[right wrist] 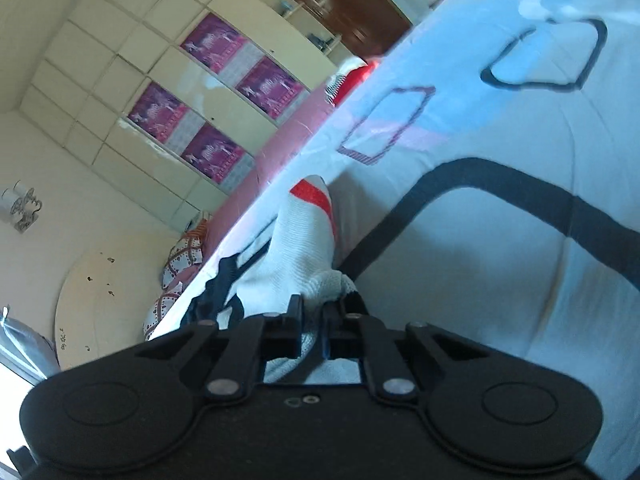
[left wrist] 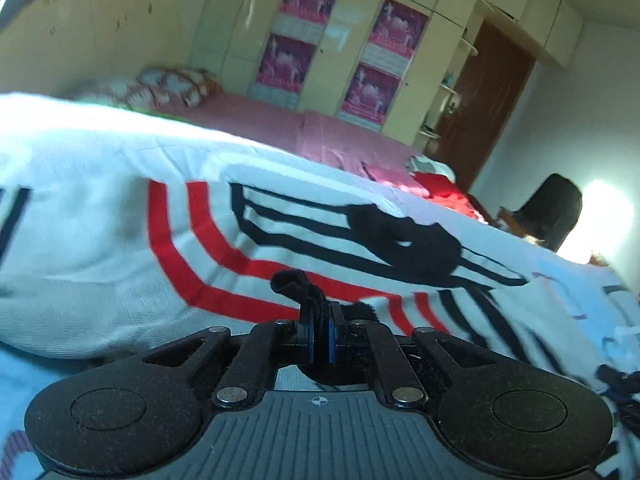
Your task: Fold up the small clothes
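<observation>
A small white knit garment (left wrist: 120, 240) with red and black stripes lies spread in front of me in the left wrist view. My left gripper (left wrist: 320, 332) is shut on a black edge of the garment (left wrist: 296, 284) that sticks up between the jaws. In the right wrist view my right gripper (right wrist: 314, 320) is shut on a white ribbed part of the same garment (right wrist: 296, 252), which bunches upward with a red stripe at its top. The cloth hides both grippers' fingertips.
The garment rests on a pale bedsheet (right wrist: 500, 240) with dark and purple outline shapes. A pink bed cover (left wrist: 280, 124), pillows (left wrist: 172, 84), red clothes (left wrist: 444, 188), a poster-covered wardrobe (left wrist: 340, 40) and a brown door (left wrist: 488, 96) lie beyond.
</observation>
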`<control>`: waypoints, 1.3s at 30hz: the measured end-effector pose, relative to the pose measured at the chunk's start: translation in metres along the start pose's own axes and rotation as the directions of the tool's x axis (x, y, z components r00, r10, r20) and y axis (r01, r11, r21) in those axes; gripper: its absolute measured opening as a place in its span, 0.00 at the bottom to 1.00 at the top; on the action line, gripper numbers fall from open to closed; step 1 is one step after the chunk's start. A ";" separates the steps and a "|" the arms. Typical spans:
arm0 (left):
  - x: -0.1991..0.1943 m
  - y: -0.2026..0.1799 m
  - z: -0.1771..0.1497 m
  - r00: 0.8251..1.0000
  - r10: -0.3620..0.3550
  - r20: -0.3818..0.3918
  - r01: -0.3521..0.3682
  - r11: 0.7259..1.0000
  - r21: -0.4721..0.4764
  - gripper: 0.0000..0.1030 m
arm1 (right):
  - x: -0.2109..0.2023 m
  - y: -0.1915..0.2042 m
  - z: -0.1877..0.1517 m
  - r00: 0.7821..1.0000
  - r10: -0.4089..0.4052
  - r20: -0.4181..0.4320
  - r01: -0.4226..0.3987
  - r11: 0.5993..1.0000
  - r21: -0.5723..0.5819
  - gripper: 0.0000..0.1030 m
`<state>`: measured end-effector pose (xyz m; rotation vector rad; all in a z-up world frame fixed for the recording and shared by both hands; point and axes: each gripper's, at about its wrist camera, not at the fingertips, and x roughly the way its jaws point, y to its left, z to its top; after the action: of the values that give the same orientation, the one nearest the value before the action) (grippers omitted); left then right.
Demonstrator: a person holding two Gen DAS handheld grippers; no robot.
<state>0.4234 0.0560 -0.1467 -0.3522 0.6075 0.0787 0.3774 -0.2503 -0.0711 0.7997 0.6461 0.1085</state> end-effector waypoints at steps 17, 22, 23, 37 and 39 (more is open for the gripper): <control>-0.008 0.013 0.007 0.996 0.086 0.025 -0.086 0.996 -0.025 0.62 | -0.005 -0.007 0.051 0.999 0.020 -0.038 -0.029 0.971 -0.236 0.26; 0.027 -0.001 0.012 0.995 0.080 -0.052 -0.077 0.995 0.062 0.61 | 0.050 -0.001 0.086 0.997 0.065 -0.047 -0.076 0.950 -0.304 0.30; 0.032 -0.004 0.010 0.994 0.089 -0.060 -0.085 0.993 0.077 0.61 | 0.062 -0.002 0.092 0.996 0.071 -0.057 -0.084 0.952 -0.296 0.31; 0.024 -0.008 -0.003 0.989 0.135 0.065 -0.135 0.991 -0.006 0.05 | 0.121 -0.021 0.108 0.976 0.137 -0.170 -0.174 0.960 -0.222 0.09; 0.019 -0.007 -0.006 0.980 0.175 0.095 -0.174 0.985 -0.018 0.05 | 0.108 -0.012 0.111 0.983 0.139 -0.117 -0.167 0.943 -0.287 0.09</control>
<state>0.4371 0.0471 -0.1600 -0.3024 0.5420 0.2653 0.5263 -0.2938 -0.0761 0.5554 0.6390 0.3794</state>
